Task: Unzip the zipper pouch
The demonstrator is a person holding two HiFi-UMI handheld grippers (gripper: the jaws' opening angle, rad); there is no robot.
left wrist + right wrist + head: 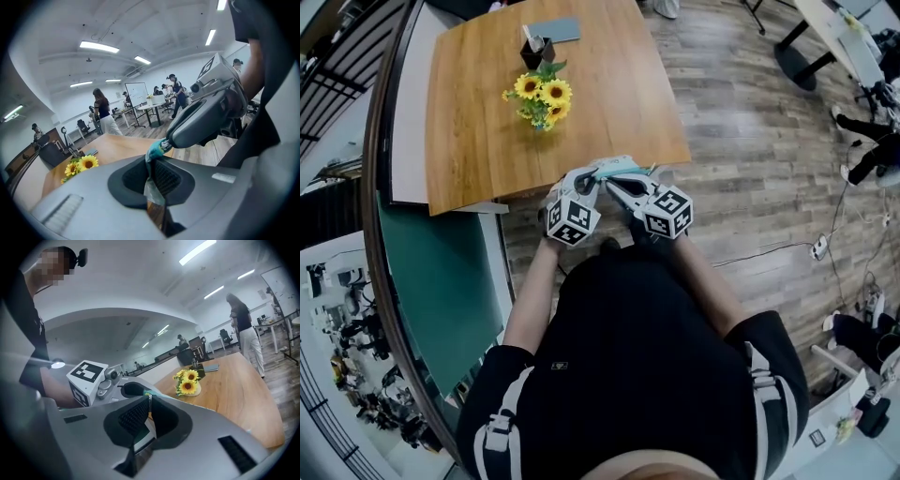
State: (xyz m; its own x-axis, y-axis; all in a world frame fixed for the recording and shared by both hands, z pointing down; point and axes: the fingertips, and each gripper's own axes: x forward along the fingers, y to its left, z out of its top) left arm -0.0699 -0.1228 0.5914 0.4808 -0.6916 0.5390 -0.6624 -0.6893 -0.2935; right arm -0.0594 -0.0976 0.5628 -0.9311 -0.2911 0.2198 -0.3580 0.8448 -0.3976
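A small teal and clear zipper pouch (pixel 623 171) hangs in the air just off the front edge of the wooden table (pixel 609 103), stretched between both grippers. My left gripper (pixel 591 178) is shut on one end of it; in the left gripper view a clear and teal strip of the pouch (pixel 153 154) runs down between the left gripper's (pixel 153 180) jaws. My right gripper (pixel 617 186) meets it from the right, shut on the thin metal zipper pull (pixel 149 398) at the pouch's top edge. Most of the pouch is hidden by the grippers.
On the table stand a vase of sunflowers (pixel 542 98), a black pen holder (pixel 534 52) and a grey notebook (pixel 555 30). A green panel (pixel 441 281) lies to the left, wooden floor with cables (pixel 816 248) to the right. People stand far back (pixel 101 112).
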